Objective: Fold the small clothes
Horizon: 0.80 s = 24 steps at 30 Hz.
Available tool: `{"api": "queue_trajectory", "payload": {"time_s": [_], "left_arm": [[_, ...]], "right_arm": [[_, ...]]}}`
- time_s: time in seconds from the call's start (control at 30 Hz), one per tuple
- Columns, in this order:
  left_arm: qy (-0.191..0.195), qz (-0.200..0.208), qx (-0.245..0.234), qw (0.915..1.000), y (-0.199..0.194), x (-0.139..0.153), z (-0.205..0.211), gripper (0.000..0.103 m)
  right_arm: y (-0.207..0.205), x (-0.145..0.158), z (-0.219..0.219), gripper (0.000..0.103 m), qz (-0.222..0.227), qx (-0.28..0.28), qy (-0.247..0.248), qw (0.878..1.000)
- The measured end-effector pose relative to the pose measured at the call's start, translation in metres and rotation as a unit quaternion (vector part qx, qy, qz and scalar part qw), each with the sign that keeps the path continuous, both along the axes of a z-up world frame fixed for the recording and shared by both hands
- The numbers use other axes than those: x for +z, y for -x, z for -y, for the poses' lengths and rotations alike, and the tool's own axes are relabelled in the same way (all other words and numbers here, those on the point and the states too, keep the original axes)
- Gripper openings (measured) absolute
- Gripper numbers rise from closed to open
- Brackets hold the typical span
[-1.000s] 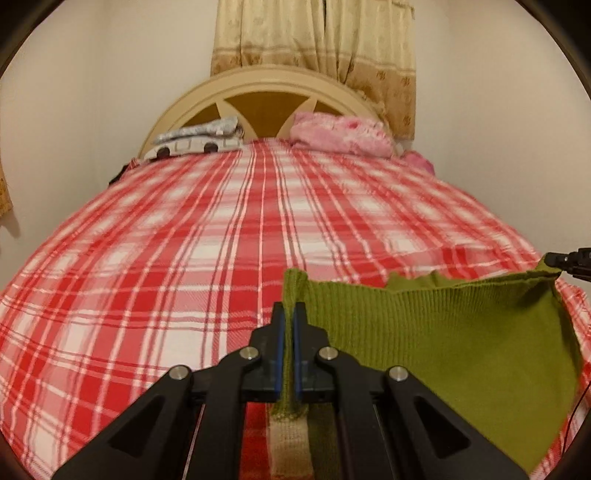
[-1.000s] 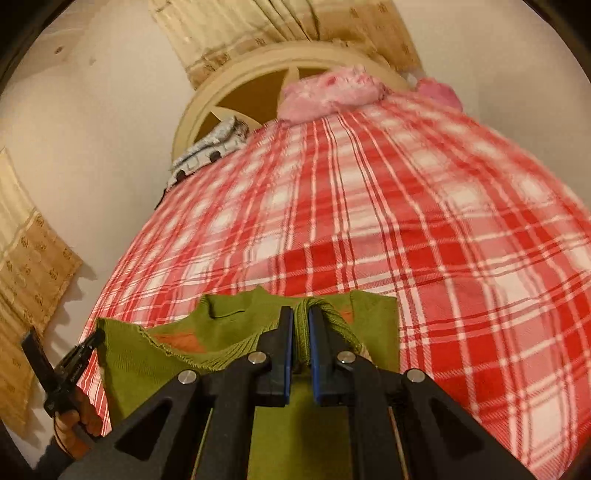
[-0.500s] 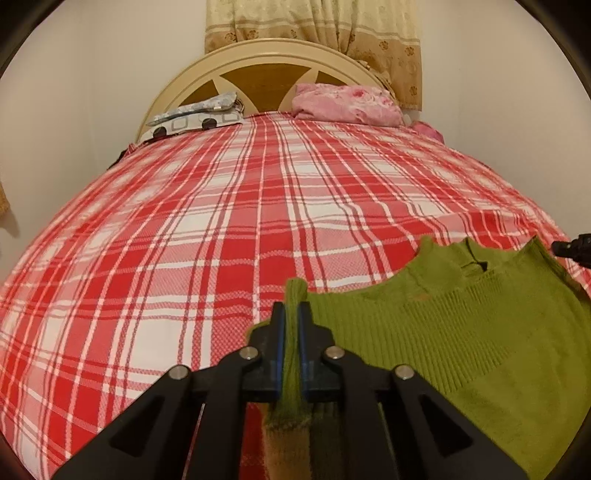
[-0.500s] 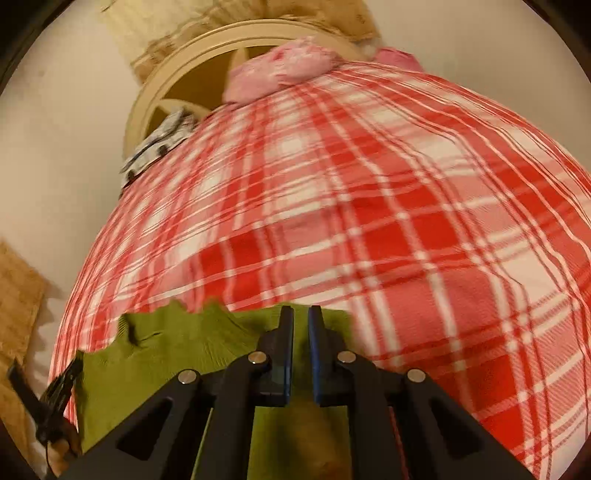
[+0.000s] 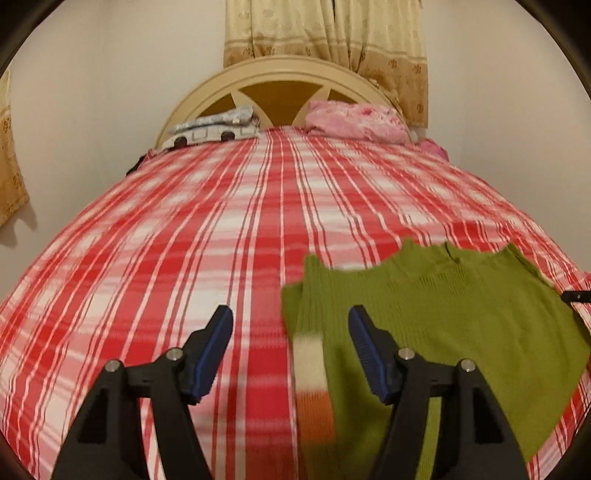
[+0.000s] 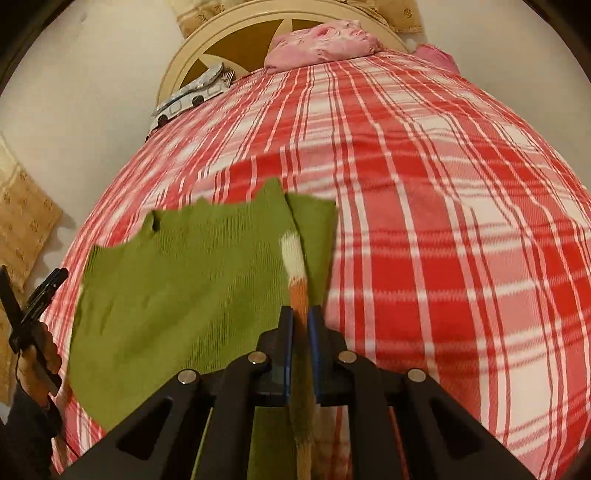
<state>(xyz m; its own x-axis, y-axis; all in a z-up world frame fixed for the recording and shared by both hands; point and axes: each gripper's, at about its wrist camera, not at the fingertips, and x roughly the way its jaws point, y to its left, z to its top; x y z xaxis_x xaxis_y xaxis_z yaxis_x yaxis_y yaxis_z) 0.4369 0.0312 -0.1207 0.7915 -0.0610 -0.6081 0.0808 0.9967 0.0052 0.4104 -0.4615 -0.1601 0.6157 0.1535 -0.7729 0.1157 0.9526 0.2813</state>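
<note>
Looking down the bed, we see a red and white plaid cover running back to an arched cream headboard, with a patterned beige curtain hanging behind it on a pale wall. Against the headboard lie a grey and white printed pillow on one side and a pink floral pillow on the other.

We see no boxes or baskets; the one task item is the green knitted garment, lying spread on the cover at the near end of the bed, its notched neckline toward the headboard. A cream and orange striped band runs along one of its side edges.

Our left tool is opening: its blue pads stand well apart, with that banded edge lying loose between them and neither pad pressing it. Our right tool has its pads pressed together, pinching the garment at the striped band.

At the left margin of the right wrist view, a hand grips the left tool's handle, partly cut off by the frame. Motion blur softens the band in the left view, so we cannot make out its knit there.
</note>
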Motion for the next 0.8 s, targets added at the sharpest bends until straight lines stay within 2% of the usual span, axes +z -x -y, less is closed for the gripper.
{"api": "queue_trajectory", "payload": {"time_s": [0.03,0.13,0.23,0.33,0.4,0.43,0.6,0.63,0.67,0.7,0.8], "left_arm": [[0.002,-0.005,0.0,1.0,0.005,-0.002,0.0,0.068],[0.009,-0.014,-0.001,0.9999,0.018,-0.007,0.003,0.069],[-0.012,-0.014,-0.005,0.9998,0.025,-0.014,0.013,0.07],[-0.008,-0.022,-0.008,0.9997,0.026,-0.019,0.016,0.07],[-0.004,-0.024,-0.005,0.9997,0.026,-0.02,0.016,0.07],[-0.005,-0.024,-0.003,0.9997,0.025,-0.02,0.015,0.07],[0.0,-0.035,0.009,0.9994,0.023,-0.027,0.01,0.07],[0.0,-0.037,0.01,0.9993,0.023,-0.028,0.009,0.07],[0.0,-0.037,0.01,0.9993,0.023,-0.028,0.009,0.07],[-0.001,-0.038,0.011,0.9992,0.023,-0.029,0.009,0.07],[0.003,-0.038,0.011,0.9992,0.022,-0.029,0.007,0.07]], "right_arm": [[0.003,-0.001,0.0,0.008,0.001,-0.004,-0.001,1.0],[0.013,-0.005,0.005,0.008,-0.004,-0.009,-0.047,0.999],[0.023,-0.002,0.0,0.008,0.002,0.0,-0.041,0.999],[0.03,0.003,0.005,0.009,0.016,-0.011,-0.079,0.997],[0.031,0.005,0.005,0.023,0.016,-0.014,-0.073,0.997],[0.031,0.006,0.004,0.036,0.016,-0.016,-0.062,0.998],[0.021,0.001,0.001,0.038,0.01,-0.009,-0.045,0.999],[0.018,-0.001,-0.002,0.037,0.003,-0.003,-0.045,0.999],[0.017,-0.004,-0.003,0.014,-0.002,-0.001,-0.043,0.999],[0.017,-0.006,-0.006,0.005,-0.006,0.003,-0.038,0.999],[0.028,-0.003,-0.005,0.004,0.005,-0.003,-0.025,1.0]]}}
